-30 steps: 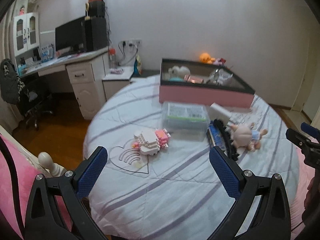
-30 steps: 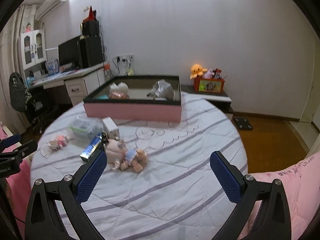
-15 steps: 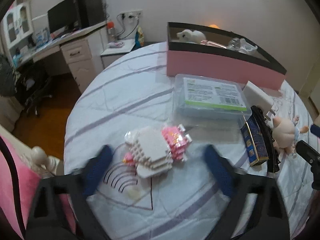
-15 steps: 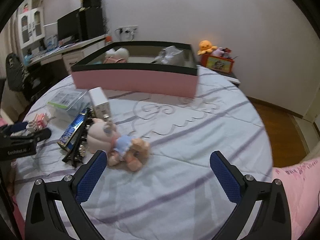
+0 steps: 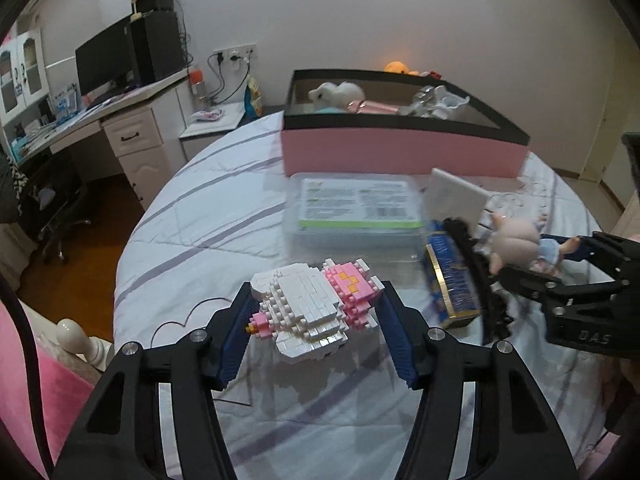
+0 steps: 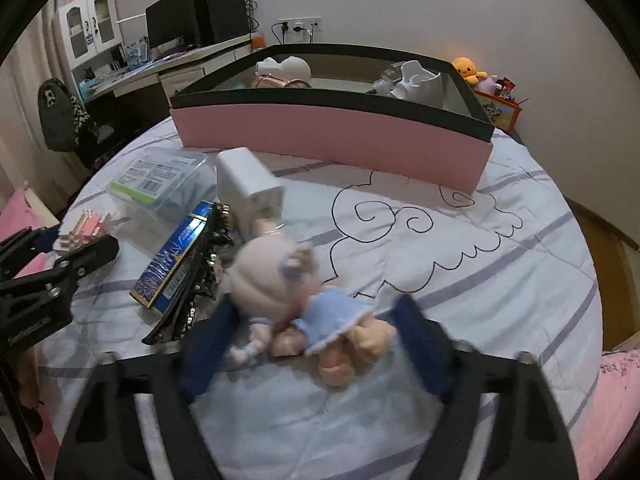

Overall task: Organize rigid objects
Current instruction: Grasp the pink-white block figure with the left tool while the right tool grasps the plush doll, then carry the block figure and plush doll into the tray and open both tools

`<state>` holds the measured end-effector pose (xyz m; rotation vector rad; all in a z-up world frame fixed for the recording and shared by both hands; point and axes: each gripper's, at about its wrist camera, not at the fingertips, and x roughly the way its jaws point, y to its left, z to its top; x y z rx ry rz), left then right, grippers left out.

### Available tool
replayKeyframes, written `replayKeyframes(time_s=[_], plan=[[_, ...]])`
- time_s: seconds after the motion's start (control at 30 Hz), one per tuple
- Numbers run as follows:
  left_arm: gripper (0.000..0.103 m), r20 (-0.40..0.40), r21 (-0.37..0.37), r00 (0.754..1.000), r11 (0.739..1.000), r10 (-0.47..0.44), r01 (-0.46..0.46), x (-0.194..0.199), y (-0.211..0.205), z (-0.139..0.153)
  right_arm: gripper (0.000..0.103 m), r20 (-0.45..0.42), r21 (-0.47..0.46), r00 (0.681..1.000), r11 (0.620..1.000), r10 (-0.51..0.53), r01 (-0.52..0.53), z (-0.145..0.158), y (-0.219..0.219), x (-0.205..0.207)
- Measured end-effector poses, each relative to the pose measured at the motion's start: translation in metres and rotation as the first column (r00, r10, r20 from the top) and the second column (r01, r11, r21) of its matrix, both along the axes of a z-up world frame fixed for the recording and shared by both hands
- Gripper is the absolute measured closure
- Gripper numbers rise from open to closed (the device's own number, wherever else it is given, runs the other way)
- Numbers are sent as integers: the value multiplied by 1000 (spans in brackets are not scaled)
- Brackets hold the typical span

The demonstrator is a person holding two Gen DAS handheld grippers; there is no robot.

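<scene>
My left gripper (image 5: 316, 332) has been closing its fingers around the white and pink brick-built toy figure (image 5: 316, 316), which lies on the round bed with the white, purple-striped cover (image 5: 224, 208). The figure sits between the two blue pads; the left pad (image 5: 236, 336) looks to be touching its pink end, while on the right I cannot tell whether there is contact or a thin gap, so I would not call it a firm grip.

My right gripper (image 6: 316, 344) has also been closing, and its fingers are blurred. Between them lies the soft doll with the pale round head and light blue dress (image 6: 296, 300), head pointing away from the fingers. Both pads sit just beside the doll; whether they press on it I cannot tell.

Just beyond the left fingers is the clear plastic lidded case with a green-edged label (image 5: 356, 204). To the right of them lie the shiny blue rectangular box (image 5: 452, 280) and the black spiky hair clip (image 5: 476, 276) alongside it. Beyond the doll's head stands the small white box (image 6: 248, 188). Farther off on the bed is the long pink tray with a black rim (image 6: 332, 128), holding several pale items.
</scene>
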<state>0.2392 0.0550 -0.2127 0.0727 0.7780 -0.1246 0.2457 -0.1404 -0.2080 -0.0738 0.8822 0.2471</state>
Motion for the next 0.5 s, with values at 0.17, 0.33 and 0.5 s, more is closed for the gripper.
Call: replayKeyframes(time_s=[0.17,0.33,0.5], plan=[[42,25,3,999,1000,-32,31,-6,-11,11,32,13,33,1000,999,-3,2,4,-5,-3],[42,51,-15,997,998,-61,62,-5,-21,27,32,75,81,997,997,-20,14,17,-13,-15],[42,68,-69,990,989,-123,127,5,-31,44,32,157,122,987,993,-26,6,46,-21,-24]])
